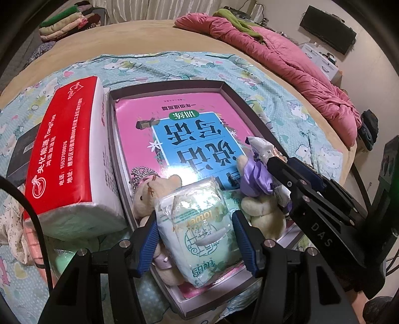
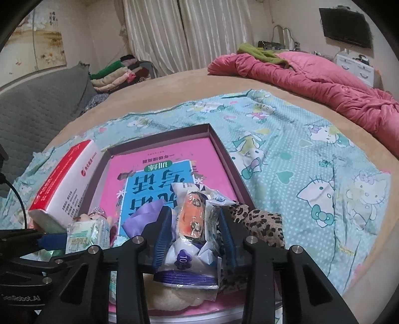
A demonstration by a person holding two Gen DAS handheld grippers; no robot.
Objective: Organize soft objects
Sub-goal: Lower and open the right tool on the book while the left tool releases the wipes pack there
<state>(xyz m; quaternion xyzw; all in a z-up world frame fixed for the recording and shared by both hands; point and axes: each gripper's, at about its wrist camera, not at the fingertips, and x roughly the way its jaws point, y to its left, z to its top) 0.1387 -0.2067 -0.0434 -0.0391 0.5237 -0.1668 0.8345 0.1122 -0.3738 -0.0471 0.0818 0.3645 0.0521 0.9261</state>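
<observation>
A shallow box (image 1: 224, 86) (image 2: 207, 127) on the bed holds a pink book (image 1: 139, 112) and two cream teddy bears, one with a tiara (image 1: 146, 199), one with a purple bow (image 1: 264, 211). My left gripper (image 1: 197, 239) is shut on a pale green tissue pack (image 1: 199, 224) (image 2: 84, 236) over the box's near end. My right gripper (image 2: 195, 239) (image 1: 281, 159) hovers just right of it. A white, purple and orange packet (image 2: 192, 216) (image 1: 261, 147) stands loosely between its blue pads, its lower end resting on the bowed bear.
A large red and white tissue pack (image 1: 67, 154) (image 2: 67, 179) leans against the box's left wall. A leopard-print cloth (image 2: 261, 219) lies by the box's right wall. A pink quilt (image 2: 324, 82) is heaped at the far right, folded clothes (image 1: 67, 22) far left.
</observation>
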